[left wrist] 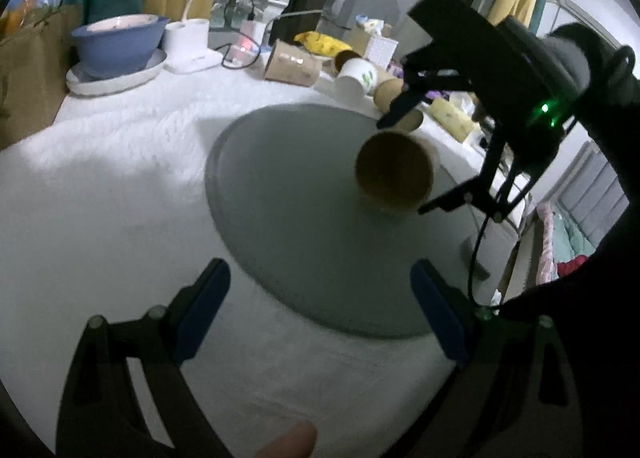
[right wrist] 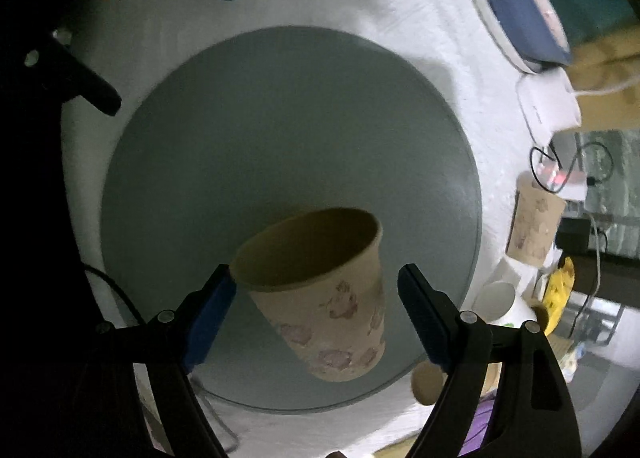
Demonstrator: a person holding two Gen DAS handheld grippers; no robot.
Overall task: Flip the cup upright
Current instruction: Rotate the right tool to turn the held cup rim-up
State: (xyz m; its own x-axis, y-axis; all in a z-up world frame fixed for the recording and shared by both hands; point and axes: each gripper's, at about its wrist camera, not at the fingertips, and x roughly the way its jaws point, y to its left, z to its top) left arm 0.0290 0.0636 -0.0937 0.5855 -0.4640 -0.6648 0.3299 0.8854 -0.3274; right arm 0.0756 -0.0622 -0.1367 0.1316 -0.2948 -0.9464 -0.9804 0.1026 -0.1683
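A paper cup stands mouth-up on a round grey mat while two handheld grippers hover with jaws apart.

Left wrist view: the left gripper (left wrist: 320, 312) is spread wide and holds nothing, low over a white tablecloth (left wrist: 100, 185) at the near edge of the mat (left wrist: 288, 217). The cup (left wrist: 394, 173) sits toward the mat's far right side, its opening facing up. The right gripper (left wrist: 400, 161) brackets it from the right, fingers apart, not visibly touching. Right wrist view: the cup (right wrist: 320, 290) lies between the parted jaws; the left pad (right wrist: 210, 312) appears just beside the rim, and contact cannot be told. Backing straight away should avoid tipping it. Clutter crowds the mat's far edge; the middle offers room.
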